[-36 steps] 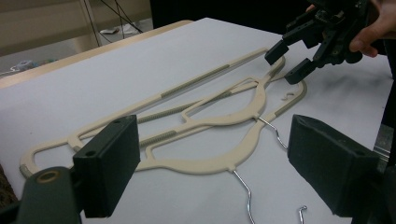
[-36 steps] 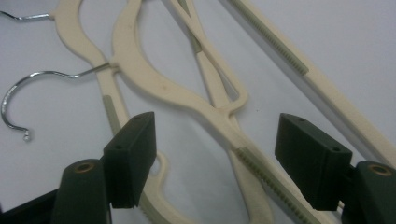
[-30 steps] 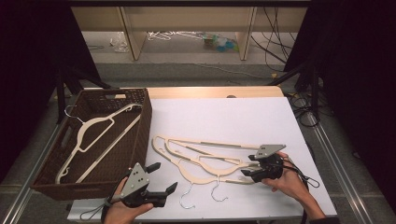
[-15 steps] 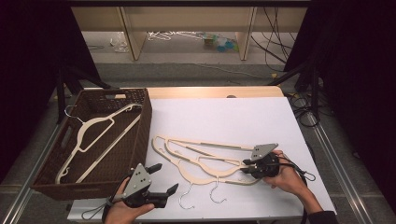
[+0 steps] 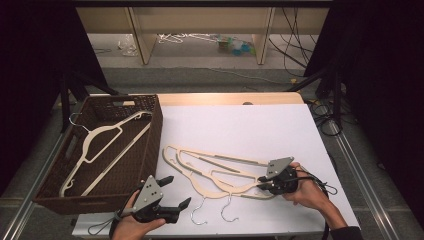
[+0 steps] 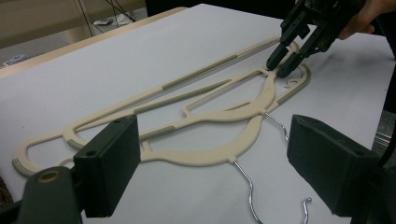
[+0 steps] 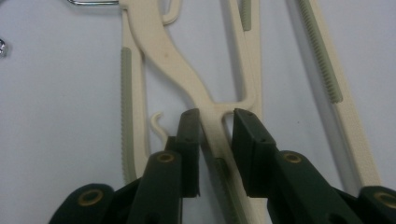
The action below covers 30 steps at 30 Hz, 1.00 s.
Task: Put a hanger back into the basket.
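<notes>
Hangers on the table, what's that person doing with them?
A person holds a gripper in each hand. The right gripper has its fingers on either side of an arm of one of two cream hangers lying overlapped on the white table, close to pinching it but with a small gap showing on one side. The left gripper waits wide open near the hooks. Another hanger already lies in the basket on the left.

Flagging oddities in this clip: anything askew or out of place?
Mildly: the two table hangers lie overlapped and tangled, not side by side. The basket hanger lies slanted, hook over the rim. No damage visible.
</notes>
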Each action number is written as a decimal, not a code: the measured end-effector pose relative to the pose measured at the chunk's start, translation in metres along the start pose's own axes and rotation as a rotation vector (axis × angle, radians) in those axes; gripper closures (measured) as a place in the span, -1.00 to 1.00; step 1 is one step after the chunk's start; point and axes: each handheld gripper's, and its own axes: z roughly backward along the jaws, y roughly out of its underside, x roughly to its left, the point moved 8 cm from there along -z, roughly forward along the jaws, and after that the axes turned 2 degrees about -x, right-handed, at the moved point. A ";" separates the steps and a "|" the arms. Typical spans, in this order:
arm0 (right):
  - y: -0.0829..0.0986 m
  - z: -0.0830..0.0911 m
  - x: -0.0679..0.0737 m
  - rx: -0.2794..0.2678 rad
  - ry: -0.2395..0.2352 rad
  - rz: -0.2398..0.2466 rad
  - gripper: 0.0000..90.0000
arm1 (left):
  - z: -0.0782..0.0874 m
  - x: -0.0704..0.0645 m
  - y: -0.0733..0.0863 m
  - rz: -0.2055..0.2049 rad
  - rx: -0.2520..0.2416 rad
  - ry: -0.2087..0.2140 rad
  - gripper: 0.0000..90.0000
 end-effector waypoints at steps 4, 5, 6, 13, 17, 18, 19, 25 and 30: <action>0.000 0.000 0.002 0.013 -0.014 -0.035 0.62 | -0.001 -0.002 0.001 0.007 -0.001 0.012 -0.61; 0.000 0.000 0.002 0.013 -0.014 -0.035 0.62 | -0.001 -0.001 0.001 -0.005 0.002 0.010 -0.61; 0.000 0.000 0.002 0.012 -0.015 -0.030 0.61 | -0.001 -0.001 0.001 -0.008 0.002 0.010 -0.61; 0.002 -0.001 0.001 0.001 -0.023 -0.025 0.57 | -0.002 -0.002 0.002 -0.007 0.010 0.009 -0.61; 0.002 -0.001 0.001 0.005 -0.041 -0.025 0.63 | -0.003 -0.003 0.002 -0.005 0.012 0.019 -0.61; 0.001 -0.001 0.002 0.010 -0.046 -0.011 0.66 | -0.003 -0.003 0.003 -0.009 0.015 0.012 -0.61; 0.001 -0.001 0.002 0.010 -0.046 -0.011 0.66 | -0.003 -0.003 0.003 -0.009 0.015 0.012 -0.61; 0.001 0.002 0.007 0.019 -0.097 0.048 0.79 | -0.007 -0.003 0.004 -0.019 0.027 0.015 -0.60; 0.000 0.004 0.008 0.029 -0.102 0.032 0.78 | -0.008 -0.003 0.005 -0.031 0.032 0.017 -0.60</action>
